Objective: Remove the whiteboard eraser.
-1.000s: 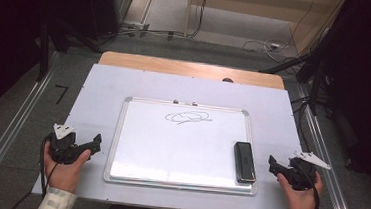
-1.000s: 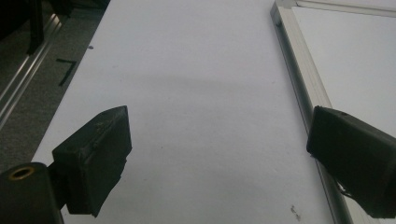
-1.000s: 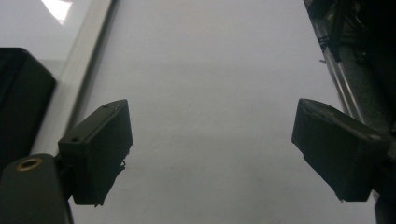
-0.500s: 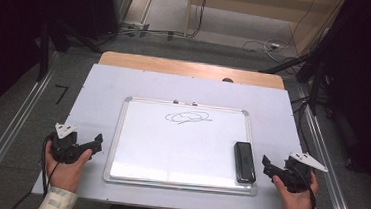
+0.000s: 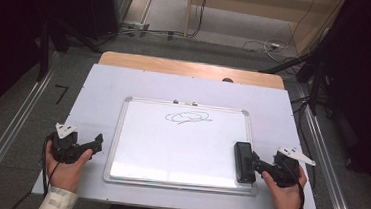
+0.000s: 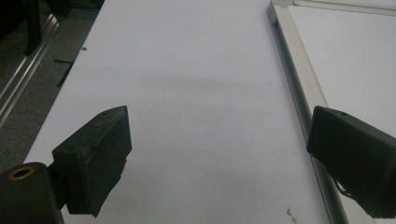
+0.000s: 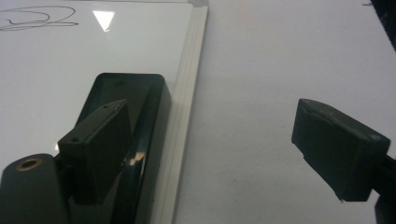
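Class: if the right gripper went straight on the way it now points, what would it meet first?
Probably the black eraser: the open right gripper points at it, one jaw already above it, the other over the table.

Each hand-held gripper is black: the left hand-held gripper (image 5: 96,141) and right hand-held gripper (image 5: 255,160) carry grey three-cornered plates, blocky scuffed jaws, a brass-ringed hole at seven o'clock, trailing black cables. Pale patterned cuffs.
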A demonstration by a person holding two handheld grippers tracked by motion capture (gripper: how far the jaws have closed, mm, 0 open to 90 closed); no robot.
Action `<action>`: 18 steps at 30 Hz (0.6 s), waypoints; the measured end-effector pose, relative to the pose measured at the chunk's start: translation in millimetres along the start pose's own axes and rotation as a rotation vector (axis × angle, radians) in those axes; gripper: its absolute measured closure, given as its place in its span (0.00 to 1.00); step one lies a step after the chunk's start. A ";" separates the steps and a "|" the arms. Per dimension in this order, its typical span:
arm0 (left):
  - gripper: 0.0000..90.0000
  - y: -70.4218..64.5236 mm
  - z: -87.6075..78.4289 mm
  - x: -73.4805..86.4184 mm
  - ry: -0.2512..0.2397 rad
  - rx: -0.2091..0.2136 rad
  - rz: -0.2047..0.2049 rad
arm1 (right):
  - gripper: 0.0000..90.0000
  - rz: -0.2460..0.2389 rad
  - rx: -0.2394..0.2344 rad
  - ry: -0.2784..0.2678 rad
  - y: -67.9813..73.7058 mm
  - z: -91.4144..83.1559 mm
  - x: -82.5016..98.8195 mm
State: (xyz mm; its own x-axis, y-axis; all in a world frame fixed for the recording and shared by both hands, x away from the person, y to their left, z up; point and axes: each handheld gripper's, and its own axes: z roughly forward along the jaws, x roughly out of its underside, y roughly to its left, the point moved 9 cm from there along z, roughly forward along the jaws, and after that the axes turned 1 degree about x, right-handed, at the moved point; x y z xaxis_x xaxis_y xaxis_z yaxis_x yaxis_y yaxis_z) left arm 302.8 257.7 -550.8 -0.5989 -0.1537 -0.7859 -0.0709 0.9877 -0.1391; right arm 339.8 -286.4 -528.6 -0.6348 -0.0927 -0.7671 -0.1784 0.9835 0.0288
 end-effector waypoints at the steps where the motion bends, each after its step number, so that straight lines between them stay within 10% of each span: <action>1: 0.08 0.0 0.0 0.0 0.000 0.000 0.000 | 0.13 -0.005 -0.002 0.001 2.1 0.9 -0.3; 18: 0.08 0.2 -0.1 -0.4 -0.002 0.001 0.001 | 0.16 -0.023 0.000 0.018 34.9 15.4 -6.7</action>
State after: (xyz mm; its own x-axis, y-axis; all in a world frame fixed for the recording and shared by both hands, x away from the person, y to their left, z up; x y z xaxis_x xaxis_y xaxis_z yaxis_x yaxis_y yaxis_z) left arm 303.0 257.9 -550.5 -0.5978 -0.1531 -0.7869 -0.0699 0.9878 -0.1391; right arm 349.4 -249.0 -532.3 -0.6440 -0.1178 -0.7559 -0.1927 0.9812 0.0113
